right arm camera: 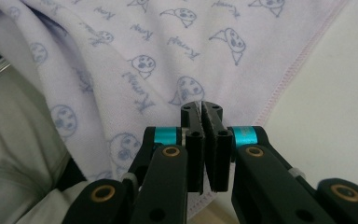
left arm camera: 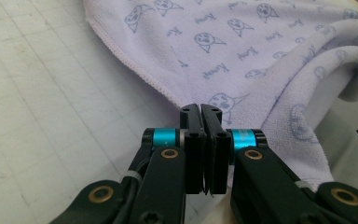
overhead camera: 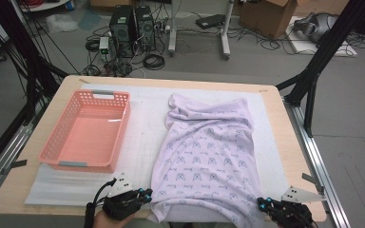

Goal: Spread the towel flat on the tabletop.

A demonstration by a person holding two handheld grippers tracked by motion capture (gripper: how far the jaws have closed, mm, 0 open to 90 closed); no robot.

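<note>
A pale lilac terry towel printed with small grey animal faces is spread lengthwise on the white padded mat that covers the wooden bench, its far end bunched into folds and its near end hanging just over the bench edge toward the person. A salmon-pink perforated plastic basket stands empty to the left of it, apart from the cloth. The left gripper is placed at the towel's near left corner and the right gripper at the near right corner; in each gripper view the black fingers are seen pressed together at the hemmed edge, and it cannot be told for certain whether cloth is pinched between them or merely lies behind them. The towel is judged light, soft and limp — it will sag and fold wherever it is not supported, and will drag rather than slide on the mat. Hold is best taken at the stitched hem close to each corner, where the doubled fabric gives the firmest bite — a mid-edge grip would let the corners droop
</note>
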